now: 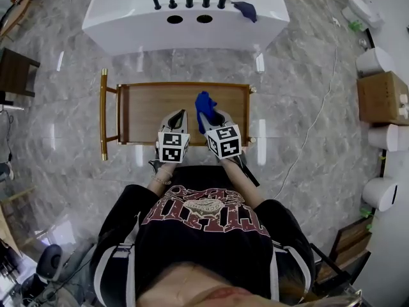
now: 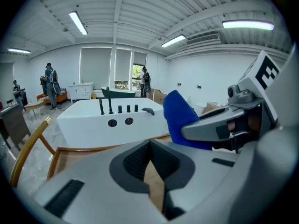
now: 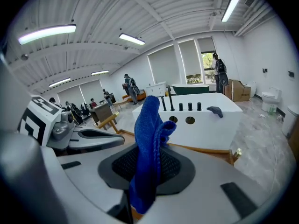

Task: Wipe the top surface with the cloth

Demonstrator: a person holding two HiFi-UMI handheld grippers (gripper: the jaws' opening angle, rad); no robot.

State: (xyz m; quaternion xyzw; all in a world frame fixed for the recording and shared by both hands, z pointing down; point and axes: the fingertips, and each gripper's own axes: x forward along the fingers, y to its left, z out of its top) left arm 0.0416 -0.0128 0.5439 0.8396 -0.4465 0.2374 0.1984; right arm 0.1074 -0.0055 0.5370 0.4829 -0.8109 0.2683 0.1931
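No legible txt. Person's shirt print upside-down, letters too distorted to read.

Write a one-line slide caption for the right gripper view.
The right hand-held gripper shut on the blue cloth, above the wooden top surface, white bathtub beyond.

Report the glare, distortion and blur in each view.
Head view: bright streaks of glare on the marble floor; fisheye bows the edges. Left gripper view: the ceiling lamp blows out; the left gripper looms soft. Right gripper view: the blue cloth is sharp, the room behind curved.
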